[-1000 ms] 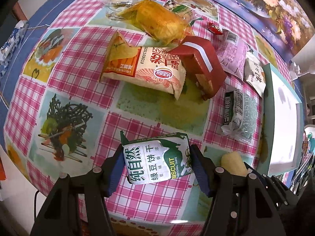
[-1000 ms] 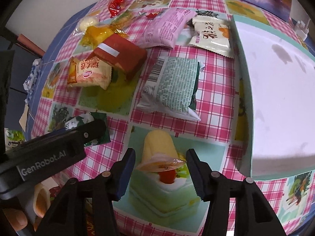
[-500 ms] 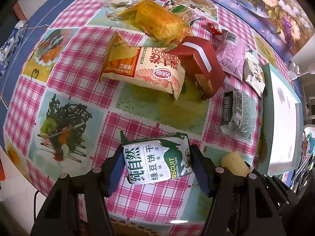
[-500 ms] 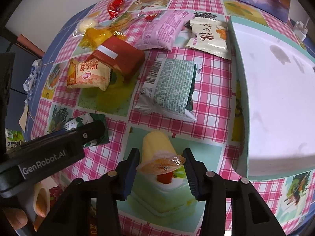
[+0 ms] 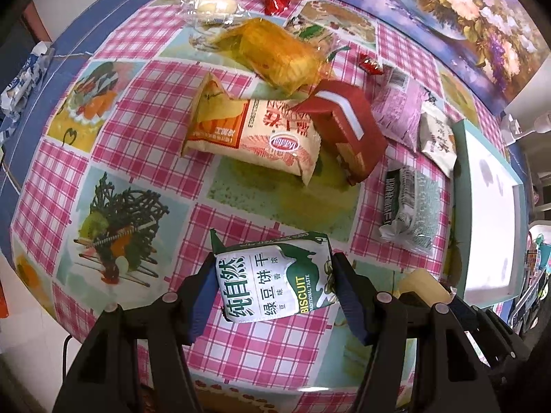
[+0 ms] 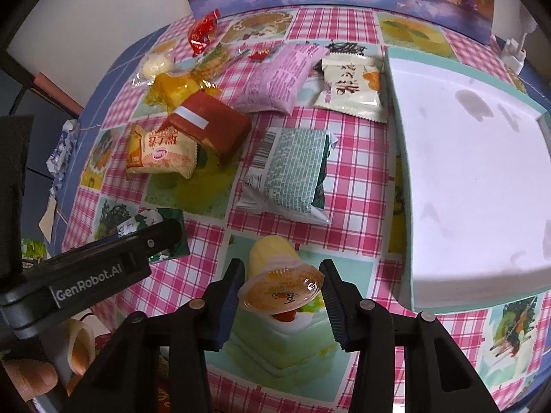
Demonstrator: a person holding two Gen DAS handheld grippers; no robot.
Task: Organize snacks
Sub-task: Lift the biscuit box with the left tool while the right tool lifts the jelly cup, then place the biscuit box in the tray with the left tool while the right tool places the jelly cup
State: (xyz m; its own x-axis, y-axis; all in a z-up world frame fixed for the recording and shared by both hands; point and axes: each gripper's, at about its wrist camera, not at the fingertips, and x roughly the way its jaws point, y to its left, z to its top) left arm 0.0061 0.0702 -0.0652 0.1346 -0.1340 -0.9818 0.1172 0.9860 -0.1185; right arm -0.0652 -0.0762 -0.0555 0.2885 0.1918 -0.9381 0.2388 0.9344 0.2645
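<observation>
A green and white biscuit packet (image 5: 275, 282) sits between the blue pads of my left gripper (image 5: 277, 289), which is shut on it just above the checked tablecloth. A yellow jelly cup (image 6: 280, 287) with an orange foil lid is tilted toward the camera, and my right gripper (image 6: 282, 292) is shut on it at the rim. The cup hangs slightly above the cloth. In the left wrist view the same cup (image 5: 423, 285) shows at the lower right. The left gripper's black finger (image 6: 137, 247) crosses the right wrist view at the left.
A white tray with a teal rim (image 6: 465, 172) lies on the right. Loose snacks cover the far cloth: a green patterned packet (image 6: 292, 172), a red box (image 6: 213, 127), an orange packet (image 6: 162, 151), a pink packet (image 6: 275, 79), a white packet (image 6: 351, 86).
The right gripper's jaws have narrowed onto the jelly cup and raised it a little, tipping its lid toward the camera. The left gripper and biscuit packet have stayed put.
</observation>
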